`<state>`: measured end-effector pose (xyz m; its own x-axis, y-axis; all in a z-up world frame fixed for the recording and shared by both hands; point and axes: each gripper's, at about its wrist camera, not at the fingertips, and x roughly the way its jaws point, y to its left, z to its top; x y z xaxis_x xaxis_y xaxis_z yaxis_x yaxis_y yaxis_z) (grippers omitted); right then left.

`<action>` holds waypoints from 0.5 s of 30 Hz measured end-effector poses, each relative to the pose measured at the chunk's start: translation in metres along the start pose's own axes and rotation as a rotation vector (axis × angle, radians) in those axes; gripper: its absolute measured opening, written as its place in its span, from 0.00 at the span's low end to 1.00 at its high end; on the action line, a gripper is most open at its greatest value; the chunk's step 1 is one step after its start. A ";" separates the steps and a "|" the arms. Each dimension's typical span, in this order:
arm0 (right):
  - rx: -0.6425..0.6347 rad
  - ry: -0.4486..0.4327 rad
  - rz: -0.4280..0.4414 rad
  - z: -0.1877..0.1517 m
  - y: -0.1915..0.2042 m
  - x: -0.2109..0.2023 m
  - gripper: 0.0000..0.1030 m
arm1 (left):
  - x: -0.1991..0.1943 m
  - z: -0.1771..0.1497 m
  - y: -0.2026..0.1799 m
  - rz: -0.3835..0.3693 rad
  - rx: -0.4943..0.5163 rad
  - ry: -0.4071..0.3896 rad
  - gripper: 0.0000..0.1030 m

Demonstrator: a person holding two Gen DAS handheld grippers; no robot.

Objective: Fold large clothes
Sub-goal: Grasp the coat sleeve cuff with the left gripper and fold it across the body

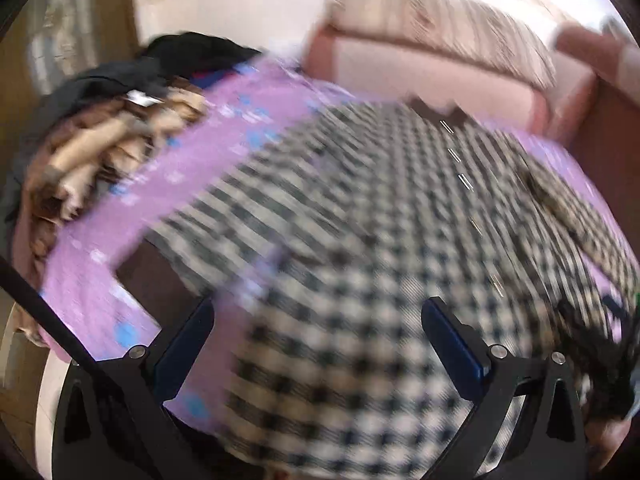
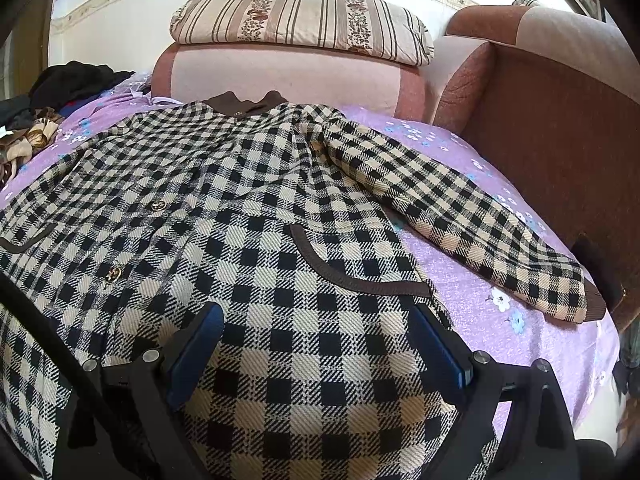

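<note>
A black-and-cream checked jacket point(image 2: 248, 208) with a brown collar and gold buttons lies front up on a purple flowered sheet point(image 2: 480, 280). Its right sleeve point(image 2: 460, 216) stretches out to the right, cuff near the sheet's edge. My right gripper point(image 2: 320, 328) is open and empty, its blue pads over the jacket's lower hem beside a brown-trimmed pocket point(image 2: 352, 264). In the blurred left wrist view, the jacket point(image 1: 380, 220) fills the middle, and my left gripper point(image 1: 320, 328) is open over its lower left part.
A heap of dark and tan clothes point(image 1: 100, 132) lies at the sheet's far left, also in the right wrist view point(image 2: 48, 100). A pink sofa back point(image 2: 280, 80) with a striped cushion point(image 2: 300, 20) stands behind. A brown armrest point(image 2: 560, 120) bounds the right.
</note>
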<state>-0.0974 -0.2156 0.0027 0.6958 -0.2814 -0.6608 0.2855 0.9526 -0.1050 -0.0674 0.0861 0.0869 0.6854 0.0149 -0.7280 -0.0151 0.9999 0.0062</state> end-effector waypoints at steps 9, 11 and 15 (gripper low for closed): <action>-0.006 0.008 0.003 -0.002 0.002 0.004 0.93 | 0.055 0.035 0.152 0.115 -0.284 0.060 1.00; -0.010 0.006 0.001 -0.002 0.004 0.004 0.93 | 0.072 0.031 0.170 0.103 -0.299 0.107 1.00; -0.021 0.007 -0.005 -0.003 0.007 0.006 0.93 | 0.098 0.017 0.174 -0.109 -0.337 0.231 0.84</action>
<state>-0.0935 -0.2104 -0.0046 0.6894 -0.2855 -0.6658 0.2751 0.9534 -0.1240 0.0097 0.2618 0.0288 0.5158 -0.1312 -0.8466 -0.2151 0.9367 -0.2762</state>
